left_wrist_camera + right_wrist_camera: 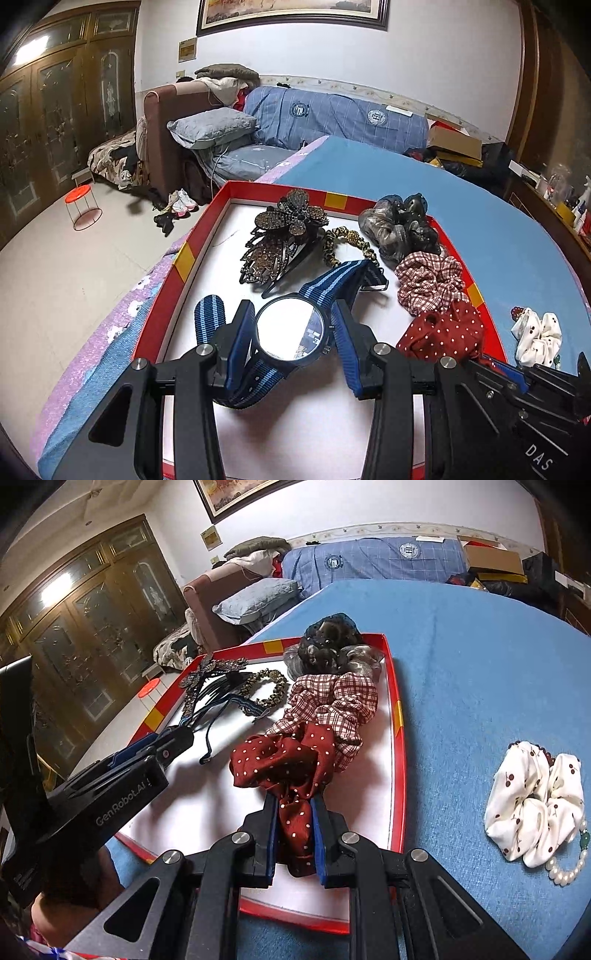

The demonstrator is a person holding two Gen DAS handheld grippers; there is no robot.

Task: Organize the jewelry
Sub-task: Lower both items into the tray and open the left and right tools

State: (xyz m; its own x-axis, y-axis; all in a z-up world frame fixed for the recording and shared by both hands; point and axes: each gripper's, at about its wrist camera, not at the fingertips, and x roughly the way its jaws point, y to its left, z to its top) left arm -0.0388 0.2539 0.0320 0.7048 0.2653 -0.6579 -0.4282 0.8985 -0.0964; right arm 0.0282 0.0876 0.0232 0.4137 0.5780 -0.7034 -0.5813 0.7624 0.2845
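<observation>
Nearest in the left wrist view, the left gripper (291,332) has its jaws set either side of the watch (290,328), the blue pads at the case's flanks; whether they press it or merely bracket it I cannot tell. The watch lies on the white floor of the red box (173,295), near its front, with the striped strap running out behind and in front of the case. The glass face looks hard, slick and easy to scratch, so the case edge or the woven strap is the better hold; the strap is limp and would dangle.

In the right wrist view, the right gripper (293,827) is clamped on the tail of the dotted scrunchie (284,760), which sits in the box's front right part. It is soft and light and will bunch and sag, so a pinch on a thick fold should hold.

Just behind it in the box lies the plaid scrunchie (332,705), then the dark scrunchie (328,646) at the back right corner. Left of those are the leopard band (340,243) and the butterfly clip (284,236), stiff, with thin teeth that may snap or snag.

Right of the box, on the blue cloth (461,664), rest the white scrunchie (532,805) and, touching it, a pearl bracelet (569,867), smooth beads likely to roll.

Readable writing: "GenRobot.AI" on the left gripper's side in the right view, "DAS" on the right gripper's body in the left view.
</observation>
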